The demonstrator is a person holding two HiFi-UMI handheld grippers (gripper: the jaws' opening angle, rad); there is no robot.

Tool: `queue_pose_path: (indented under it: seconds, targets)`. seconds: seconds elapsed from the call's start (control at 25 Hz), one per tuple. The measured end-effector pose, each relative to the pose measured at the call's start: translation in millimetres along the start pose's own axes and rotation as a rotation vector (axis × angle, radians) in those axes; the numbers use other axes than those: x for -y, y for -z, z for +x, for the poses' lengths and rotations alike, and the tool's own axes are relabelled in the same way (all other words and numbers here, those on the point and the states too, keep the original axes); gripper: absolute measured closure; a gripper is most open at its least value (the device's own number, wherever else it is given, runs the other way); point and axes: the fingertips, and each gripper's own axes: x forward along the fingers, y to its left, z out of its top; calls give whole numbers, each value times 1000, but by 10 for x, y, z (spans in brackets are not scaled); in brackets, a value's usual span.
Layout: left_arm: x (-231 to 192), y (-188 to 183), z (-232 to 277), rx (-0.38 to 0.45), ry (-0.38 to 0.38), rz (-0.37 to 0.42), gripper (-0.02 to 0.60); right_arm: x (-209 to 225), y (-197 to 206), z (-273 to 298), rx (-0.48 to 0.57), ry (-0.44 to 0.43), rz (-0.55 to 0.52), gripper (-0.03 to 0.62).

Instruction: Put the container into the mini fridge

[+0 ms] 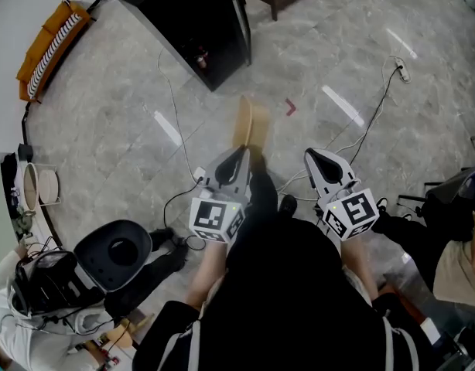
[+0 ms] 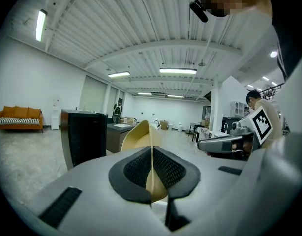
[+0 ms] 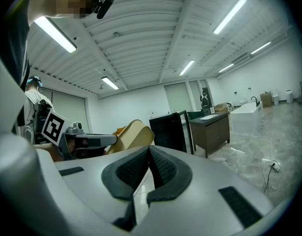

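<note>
The carrying step is in hand: the container (image 1: 245,122) is held above the floor (image 1: 114,107) in front of the person, well apart from the mini fridge (image 1: 195,22), which stands ahead and to the left in the head view. The left tool (image 1: 239,154) is closed on the container, a thin wall of it being pinched between the pads. The right tool (image 1: 319,158) is pressed together with nothing in it and is carried beside the left one.

The container is held on edge, so that from above only a narrow tan strip is seen. Its long axis runs forward, away from the person and roughly toward the fridge.

The gap has to be closed next, and the container brought level with the fridge's dark front. Its door appears to stand open, though this is not plainly shown.
</note>
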Motion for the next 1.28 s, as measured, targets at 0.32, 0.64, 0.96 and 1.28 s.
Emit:
queue_pose_path:
  seconds: [0.32,0.64,0.96,1.28]
  targets:
    - [-526,-267,536,2,31,5,540,321,-288,598,-4,43,2,576]
    - [-1151,-584,1099,20,75,25,540,575,-647,1405,4,74,-23,576]
    - [-1786,-655,1443,13,115,40,540,646,-680,2058,-9,121,-2,576]
    - [-2108,-641,1663,-1,123,13,540,723,-722,2415,-31,126,-1,576]
